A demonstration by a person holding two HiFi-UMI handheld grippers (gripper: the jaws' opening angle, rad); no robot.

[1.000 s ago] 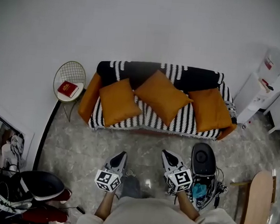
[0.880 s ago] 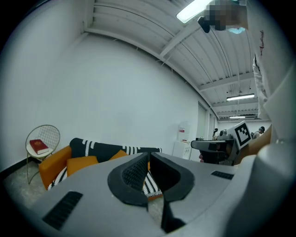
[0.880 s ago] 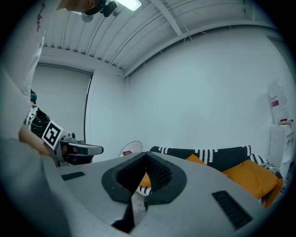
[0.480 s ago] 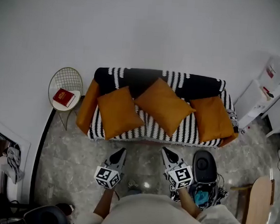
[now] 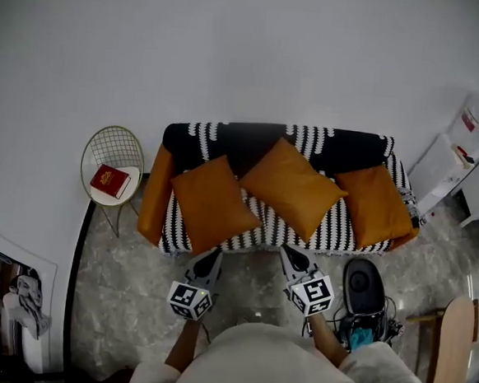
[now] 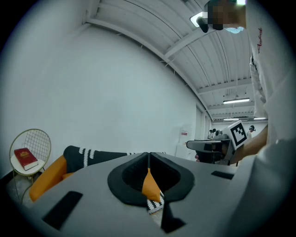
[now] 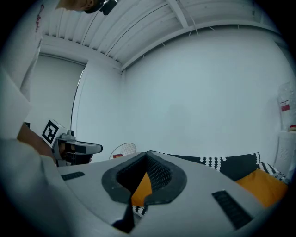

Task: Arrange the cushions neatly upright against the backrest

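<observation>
Orange cushions, three of them, sit on the sofa (image 5: pixel 352 144) in front of me, which has a black-and-white patterned throw (image 5: pixel 333 227) over its seat and backrest. In the head view the left cushion (image 5: pixel 212 203) lies skewed on the seat, with its lower corner reaching the seat's front edge. The middle cushion (image 5: pixel 292 186) is turned cornerwise like a diamond, its top corner up by the backrest. The right cushion (image 5: pixel 382 204) sits at the far right end of the seat, tilted as well. None of them stands square against the backrest.

I hold both grippers out level over the marbled floor (image 5: pixel 116 292), just short of the sofa's front edge. My left gripper (image 5: pixel 211 259) points toward the left cushion; its jaws are closed together with nothing gripped, and in the left gripper view only a sliver of orange cushion and striped throw shows past the tips. My right gripper (image 5: pixel 291 255) points toward the middle cushion; its jaws are closed and empty too.

To the left of the sofa stands a round wire side table (image 5: pixel 115 145) with a red book (image 5: pixel 111 180) on it. A black rounded object (image 5: pixel 364 289) sits on the floor to the right of my right gripper.
</observation>
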